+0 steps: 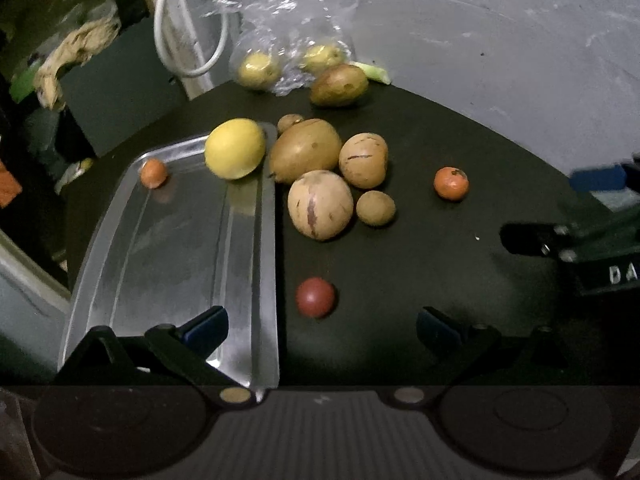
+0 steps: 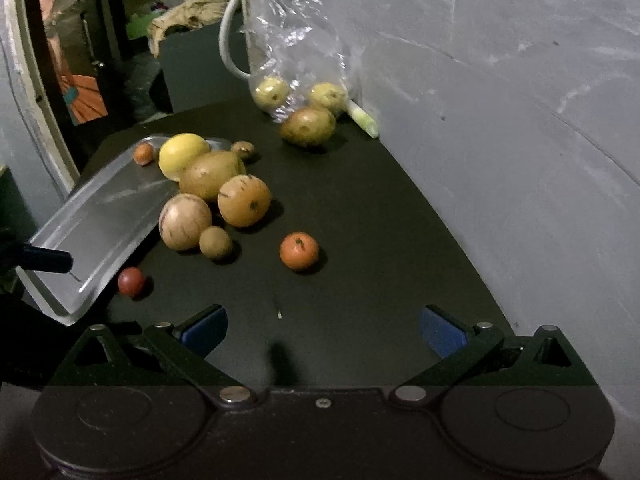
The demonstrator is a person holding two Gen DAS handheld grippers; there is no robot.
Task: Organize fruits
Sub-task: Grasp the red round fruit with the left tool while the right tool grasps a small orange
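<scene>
The metal tray (image 1: 168,240) lies on the left part of the dark desk (image 1: 420,260) and looks to be the collecting place: a large yellow fruit (image 1: 235,148) and a small orange fruit (image 1: 153,173) already sit at its far end, the yellow one against the right rim. Most of the fruit is not yet on it. Just beside the tray's right edge a cluster crowds together, touching or nearly so: a big brown-green fruit (image 1: 306,149), two pale streaked ones (image 1: 320,204) (image 1: 364,160) and a small round brown one (image 1: 376,208). A tangerine (image 1: 451,183) sits apart to the right, and a small red fruit (image 1: 315,297) lies alone near the tray's near corner.

The left tool (image 1: 320,326) hovers with fingers spread wide and nothing between them, straddling the tray rim with the red fruit just ahead, so I judge that fruit the likely next pick. The right tool (image 2: 322,330) is likewise spread and empty above bare desk, with the tangerine the closest fruit ahead.

At the back, a clear plastic bag (image 2: 296,52) leans against the wall with two yellowish fruits inside, and another brown-green fruit (image 2: 308,126) rests just in front of it; these probably wait their turn.

The desk is matte black and stands against a scuffed grey wall (image 2: 500,100). A white cable (image 2: 230,32) loops down behind the bag. The room to the left is dim and cluttered, with crumpled cloth on a second dark surface
</scene>
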